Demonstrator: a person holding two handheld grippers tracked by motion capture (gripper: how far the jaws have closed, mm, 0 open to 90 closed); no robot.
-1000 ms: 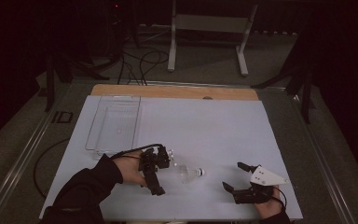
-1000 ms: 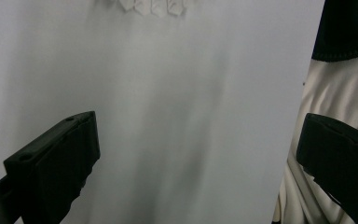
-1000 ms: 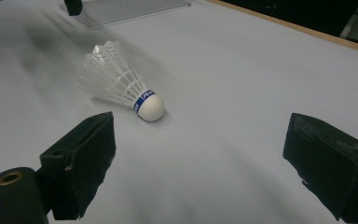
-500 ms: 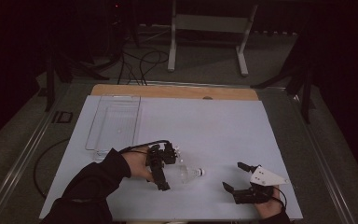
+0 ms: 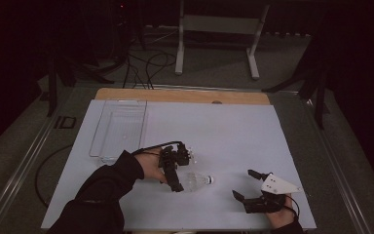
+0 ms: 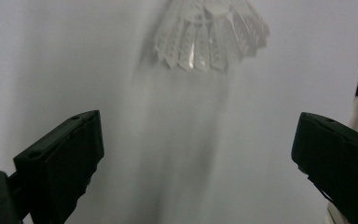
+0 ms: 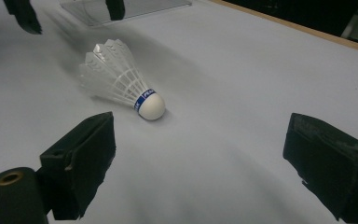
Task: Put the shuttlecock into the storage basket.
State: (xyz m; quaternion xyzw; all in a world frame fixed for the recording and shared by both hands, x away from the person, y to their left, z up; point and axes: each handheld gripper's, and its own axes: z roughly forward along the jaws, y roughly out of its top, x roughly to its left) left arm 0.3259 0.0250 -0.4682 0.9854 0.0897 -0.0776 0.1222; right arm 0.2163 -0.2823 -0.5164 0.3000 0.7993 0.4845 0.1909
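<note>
Both tongs stand open and hold nothing. Left tongs (image 5: 175,168) hover just beside the feather skirt of a shuttlecock (image 5: 197,180), which lies on its side on the white worktop (image 5: 233,131), its white cork tip pointing toward the person's right. In the left gripper view the feathers (image 6: 212,32) sit ahead of the spread jaws, apart from both. Right tongs (image 5: 247,187) rest near the worktop's front edge, well apart from the shuttlecock; their own view shows it (image 7: 121,84) lying ahead with a blue band around the cork. Farther back on the left lies a clear plastic tray (image 5: 119,129).
</note>
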